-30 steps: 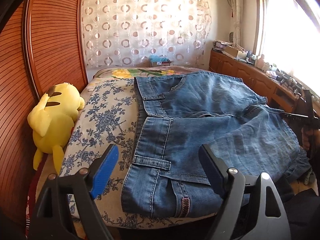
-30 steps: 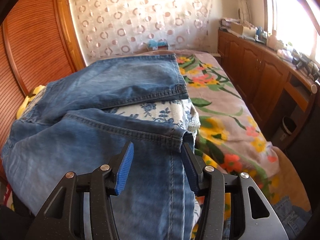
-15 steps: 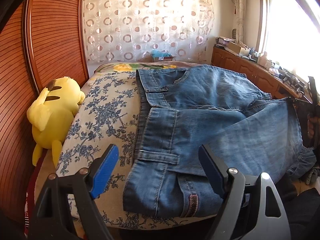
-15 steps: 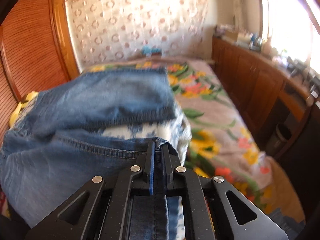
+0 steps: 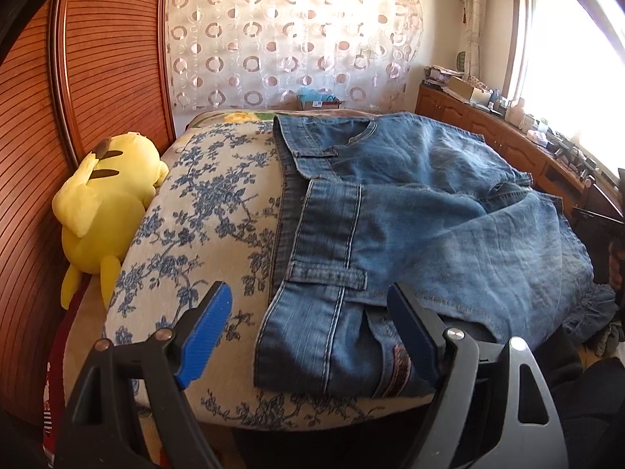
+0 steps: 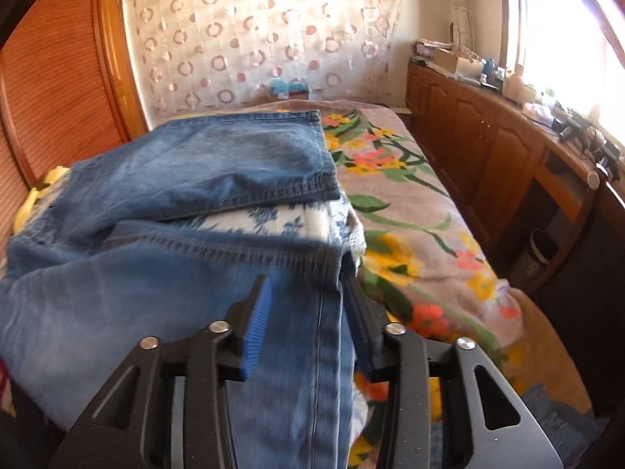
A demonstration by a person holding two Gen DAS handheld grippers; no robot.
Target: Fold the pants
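One pair of faded blue jeans (image 5: pixel 410 211) lies across the pillow (image 5: pixel 211 211). My left claw (image 5: pixel 312 332) hovers spread; my right claw (image 6: pixel 308 324), just opening, straddles a leg hem.

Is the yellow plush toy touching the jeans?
Apart. The left wrist view shows the plush beside the bed, with bare floral cover between it and the jeans.

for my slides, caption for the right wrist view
Right gripper, its jaws just reopened, straddles the hem of a jeans leg on a floral bed.
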